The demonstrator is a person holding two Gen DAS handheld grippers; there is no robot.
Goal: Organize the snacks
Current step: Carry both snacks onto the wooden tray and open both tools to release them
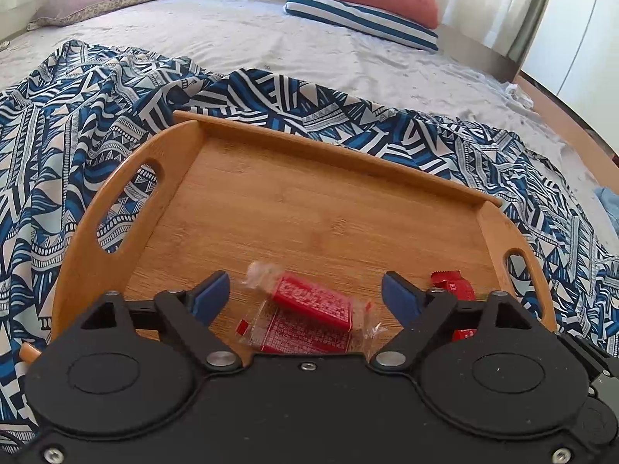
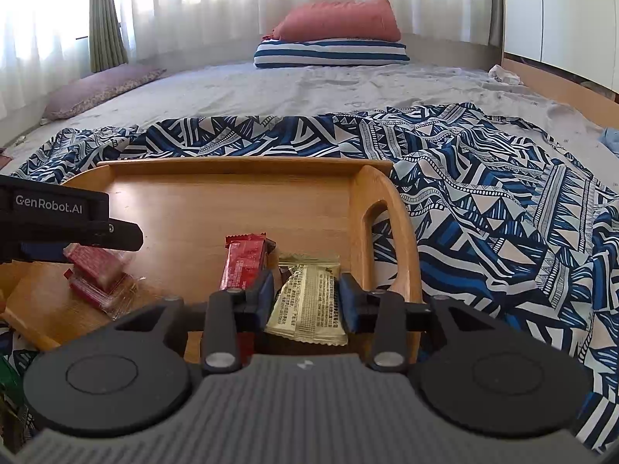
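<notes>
A wooden tray (image 1: 294, 201) with cut-out handles lies on a blue patterned cloth on the bed; it also shows in the right wrist view (image 2: 216, 201). My left gripper (image 1: 305, 294) is open just above two stacked red clear-wrapped snacks (image 1: 309, 309) near the tray's front edge. These snacks show in the right wrist view (image 2: 98, 278), under the left gripper (image 2: 77, 228). My right gripper (image 2: 305, 297) is shut on a beige snack packet (image 2: 309, 301) over the tray's right end. A red snack bar (image 2: 245, 259) lies beside it, seen too in the left wrist view (image 1: 456, 290).
The blue patterned cloth (image 2: 483, 201) spreads over a grey bed sheet (image 2: 309, 85). A red pillow on a striped pillow (image 2: 332, 52) lies at the far end, a mauve pillow (image 2: 100, 89) at the far left. A green package (image 2: 7, 382) shows at the left edge.
</notes>
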